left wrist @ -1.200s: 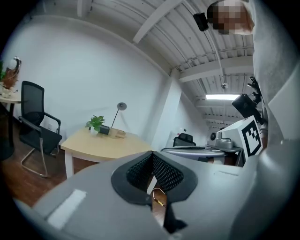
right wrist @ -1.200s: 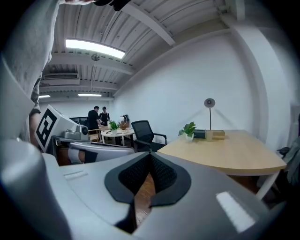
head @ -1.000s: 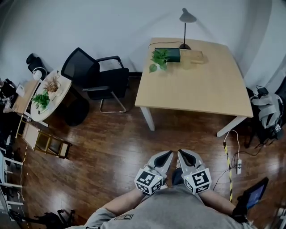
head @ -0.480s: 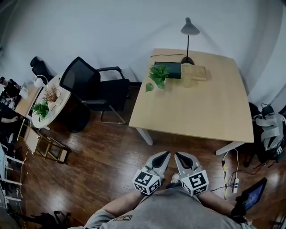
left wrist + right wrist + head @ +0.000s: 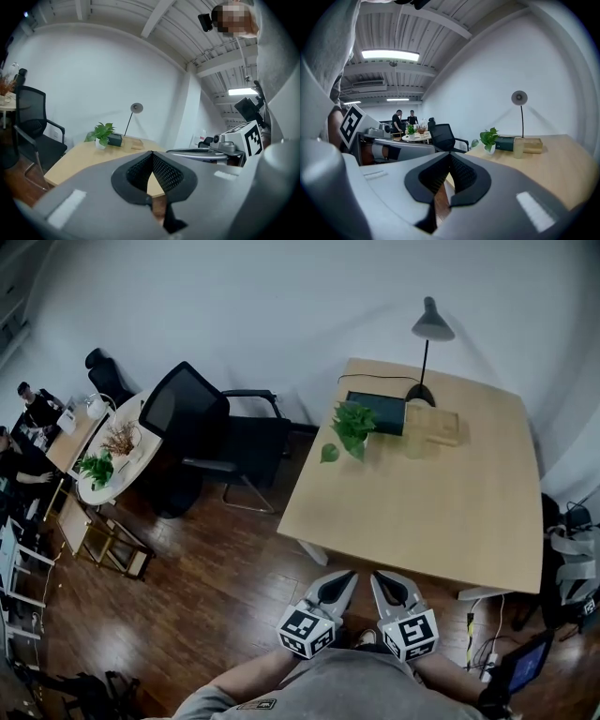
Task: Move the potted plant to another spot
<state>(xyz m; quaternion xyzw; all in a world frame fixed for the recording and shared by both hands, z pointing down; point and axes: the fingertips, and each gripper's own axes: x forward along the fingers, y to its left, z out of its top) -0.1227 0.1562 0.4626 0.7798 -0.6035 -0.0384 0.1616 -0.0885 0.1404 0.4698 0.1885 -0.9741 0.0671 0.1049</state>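
Note:
The potted plant [image 5: 352, 425], green leaves in a small white pot, stands near the far left edge of the light wooden table [image 5: 441, 521]. It also shows in the left gripper view [image 5: 100, 136] and the right gripper view [image 5: 489, 139], well ahead of the jaws. My left gripper [image 5: 341, 577] and right gripper [image 5: 382, 578] are held side by side in front of my body, over the wooden floor just short of the table's near edge. Both are shut with nothing between the jaws.
A black lamp [image 5: 429, 334], a dark box [image 5: 377, 412], a wooden block [image 5: 441, 425] and a glass [image 5: 518, 147] stand behind the plant. A black office chair [image 5: 202, 432] is left of the table. A round white table [image 5: 112, 446] stands further left. Cables [image 5: 487, 652] lie at the right.
Both grippers and my view have moved toward the table, whose near edge now lies just ahead of the fingertips. The jaws stayed shut. The plant has not moved on the table.

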